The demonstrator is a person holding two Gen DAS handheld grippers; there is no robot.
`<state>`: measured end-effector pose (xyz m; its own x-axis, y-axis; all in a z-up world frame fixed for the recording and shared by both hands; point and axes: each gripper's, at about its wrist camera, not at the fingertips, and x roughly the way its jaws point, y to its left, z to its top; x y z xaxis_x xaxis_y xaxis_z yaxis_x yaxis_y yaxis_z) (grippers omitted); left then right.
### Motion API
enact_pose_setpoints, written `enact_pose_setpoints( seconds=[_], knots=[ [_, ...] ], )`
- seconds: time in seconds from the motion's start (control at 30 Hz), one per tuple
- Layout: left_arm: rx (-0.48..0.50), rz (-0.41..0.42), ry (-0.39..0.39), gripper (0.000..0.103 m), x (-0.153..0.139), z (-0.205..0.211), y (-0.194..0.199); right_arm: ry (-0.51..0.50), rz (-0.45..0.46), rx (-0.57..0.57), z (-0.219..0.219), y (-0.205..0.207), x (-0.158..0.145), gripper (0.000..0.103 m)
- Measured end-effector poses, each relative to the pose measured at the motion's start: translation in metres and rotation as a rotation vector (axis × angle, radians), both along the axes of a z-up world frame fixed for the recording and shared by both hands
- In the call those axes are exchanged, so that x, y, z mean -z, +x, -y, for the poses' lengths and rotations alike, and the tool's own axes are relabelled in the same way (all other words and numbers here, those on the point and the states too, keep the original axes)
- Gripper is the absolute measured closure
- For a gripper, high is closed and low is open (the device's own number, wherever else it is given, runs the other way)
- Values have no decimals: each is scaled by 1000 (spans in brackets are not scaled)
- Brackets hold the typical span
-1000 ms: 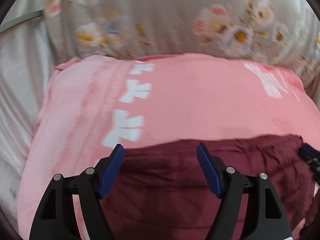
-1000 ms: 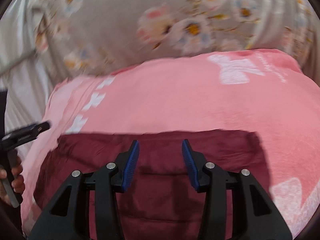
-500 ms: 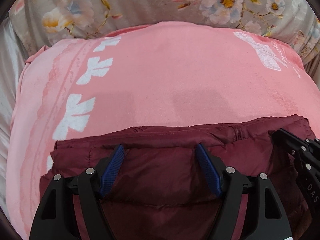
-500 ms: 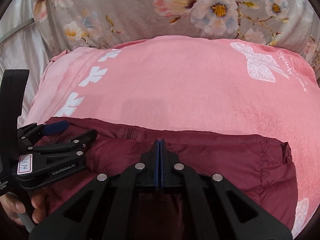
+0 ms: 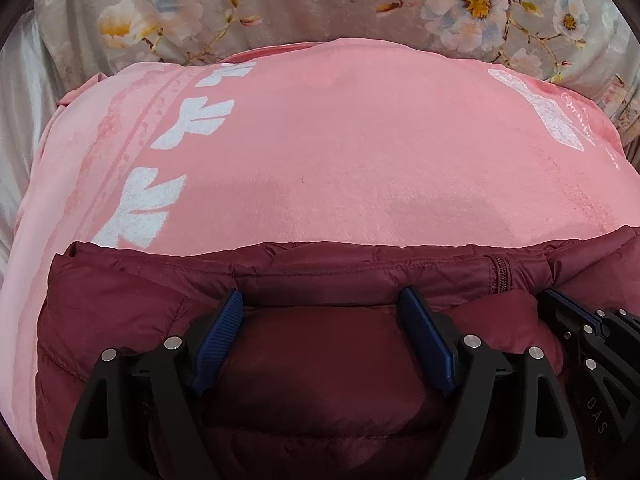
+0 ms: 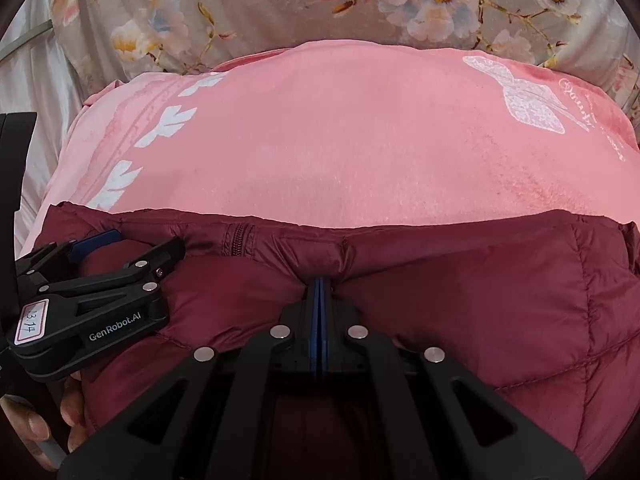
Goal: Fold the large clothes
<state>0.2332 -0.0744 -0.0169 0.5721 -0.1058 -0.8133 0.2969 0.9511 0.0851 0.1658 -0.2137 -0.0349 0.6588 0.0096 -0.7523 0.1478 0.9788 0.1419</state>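
The dark red jacket is lying on a pink blanket on the bed, near the flowered pillow. The right gripper is pinching the jacket's top edge tight, so the fold can be carried. The left gripper is standing wide over that edge, touching but not squeezing; its jaws have just been opening, likely to grab a thick bunch.

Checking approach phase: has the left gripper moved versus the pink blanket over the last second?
Yes. The left gripper dropped closer to the maroon jacket; pink blanket looms larger, jaws opening.
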Motion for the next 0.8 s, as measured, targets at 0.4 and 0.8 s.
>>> enact_pose_setpoints(
  seconds=[0.4,0.8],
  knots=[
    [-4,19,30,22,3,4,-1,25,6,1,4,1,3,103],
    [-91,69,-37,25,-59,-68,1,36,95,235,96,-52,-47,100]
  ],
)
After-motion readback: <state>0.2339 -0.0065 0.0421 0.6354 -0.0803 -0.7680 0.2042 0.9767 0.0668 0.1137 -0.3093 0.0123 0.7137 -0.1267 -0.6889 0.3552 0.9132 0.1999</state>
